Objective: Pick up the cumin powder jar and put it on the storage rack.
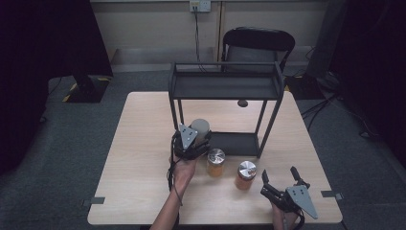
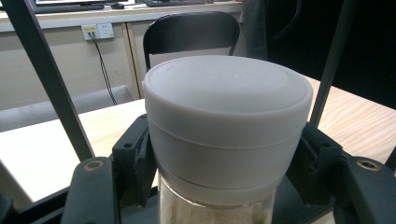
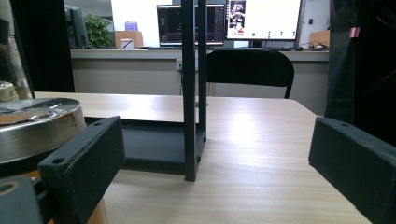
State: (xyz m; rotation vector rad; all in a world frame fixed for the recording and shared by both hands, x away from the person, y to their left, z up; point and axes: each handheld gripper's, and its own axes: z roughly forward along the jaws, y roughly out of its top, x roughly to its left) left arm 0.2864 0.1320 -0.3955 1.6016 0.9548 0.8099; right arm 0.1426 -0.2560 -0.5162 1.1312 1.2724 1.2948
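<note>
high view: i am holding a jar with a pale lid [image 1: 200, 127] in my left gripper [image 1: 193, 140], its jaws pinching the jar just under the lid. the jar is hanging off the table [image 1: 143, 143] at the front left leg of the black two-tier rack [image 1: 225, 86], near the edge of the rack's bottom tray [image 1: 237, 143]. two jars with metal lids are standing on the table, one [image 1: 216, 162] just beside my left gripper, the other [image 1: 246, 175] between the two grippers. my right gripper [image 1: 280, 179] is resting low at the front right, jaws spread, holding nothing.

left gripper view: the pale lid [image 2: 227, 121] is sitting square between both black jaws, which are pressing on its sides where it meets the glass. rack legs are rising on either side, and a chair [image 2: 191, 32] stands behind the table.

right gripper view: jaws wide apart, with a metal lid [image 3: 37, 126] at the left and a rack leg [image 3: 191, 88] ahead.

judgement: i am likely carrying the jar to a rack tier. to do it well i am keeping the jar upright, steering clear of the legs, lowering until the base sits flat, and only then loosening the grip.
</note>
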